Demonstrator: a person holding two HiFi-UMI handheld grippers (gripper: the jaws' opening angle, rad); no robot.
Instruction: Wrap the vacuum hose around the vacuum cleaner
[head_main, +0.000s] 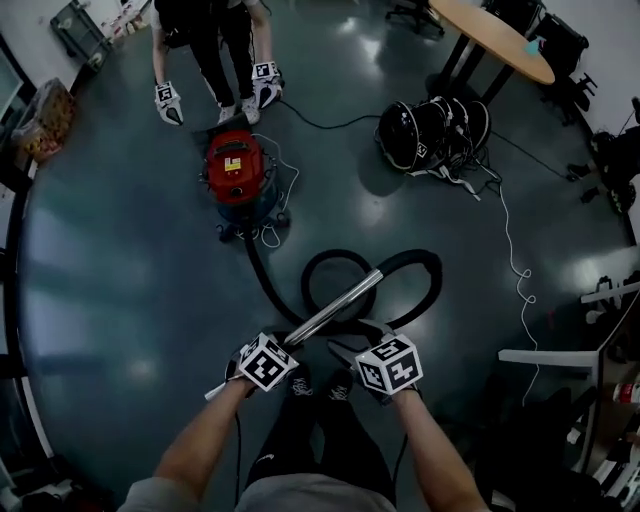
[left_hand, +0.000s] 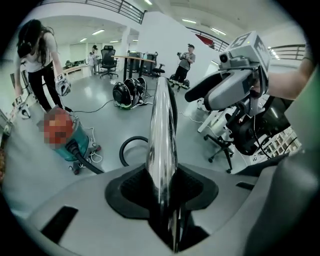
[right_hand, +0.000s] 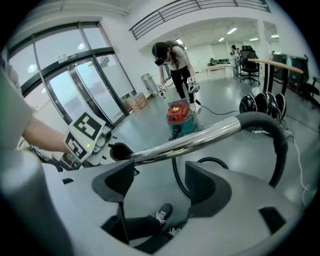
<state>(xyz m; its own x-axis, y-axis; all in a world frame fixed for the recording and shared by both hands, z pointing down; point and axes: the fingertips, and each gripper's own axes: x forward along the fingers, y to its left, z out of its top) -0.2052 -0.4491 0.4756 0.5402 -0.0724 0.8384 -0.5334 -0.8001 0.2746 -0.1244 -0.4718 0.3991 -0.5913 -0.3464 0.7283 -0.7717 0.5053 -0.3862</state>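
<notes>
My left hand-held gripper (left_hand: 165, 190) clamps the metal tube (head_main: 335, 305). My right hand-held gripper (right_hand: 160, 182) is open, with the tube crossing just beyond its jaws.

Left hand-held gripper (left_hand: 162, 187) clamped (on wand (left_hand: 161, 125)); right hand-held gripper (right_hand: 160, 182) spread.

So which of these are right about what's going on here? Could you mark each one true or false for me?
1. The left tool is clamped on the shiny metal tube. True.
2. The right tool grips that tube as well. False: its jaws stand apart and do not press on the tube.
3. The black hose is already wound round the vacuum cleaner. False: it lies in loops on the floor, in front of the cleaner.
4. A second person stands right behind the vacuum cleaner. True.
</notes>
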